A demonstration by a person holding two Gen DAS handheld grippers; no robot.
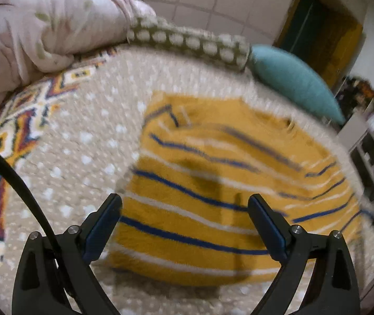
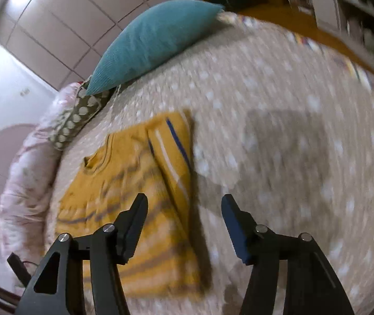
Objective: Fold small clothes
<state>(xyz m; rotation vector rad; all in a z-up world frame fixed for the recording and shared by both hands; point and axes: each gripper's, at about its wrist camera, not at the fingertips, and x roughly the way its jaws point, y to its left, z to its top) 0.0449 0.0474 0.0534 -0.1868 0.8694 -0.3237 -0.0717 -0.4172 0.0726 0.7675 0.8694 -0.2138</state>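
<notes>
- Two black grippers hang above a bed, each with its fingers spread wide and nothing between them.
- The left gripper (image 1: 184,210) hovers over the near part of a mustard-yellow striped sweater (image 1: 213,197); its blue-lined fingers (image 1: 103,225) frame the garment without touching it.
- The sweater lies flat on a beige bedspread (image 1: 82,157) dotted with white, its blue and white stripes running across the body. In the left wrist view it fills the centre and right of the scene.
- From the right wrist view the same sweater (image 2: 134,183) sits to the left, with one sleeve folded across the body along its right edge, neckline toward the far side.
- The right gripper (image 2: 184,204) hovers over the sweater's right edge: its left finger (image 2: 134,223) is over the yellow cloth, the other over the bare bedspread (image 2: 291,157).
- A teal pillow (image 2: 155,39) rests at the far edge of the bed, beside a green cushion with white dots (image 1: 187,39).
- A pale pink quilt (image 1: 42,26) is bunched up at the far left, next to a patch of bright geometric-patterned fabric (image 1: 8,144).
- A black cable (image 1: 16,178) curves past the left gripper on the near left.
- White tiled wall (image 2: 68,13) rises behind the bed; both views are blurred.
</notes>
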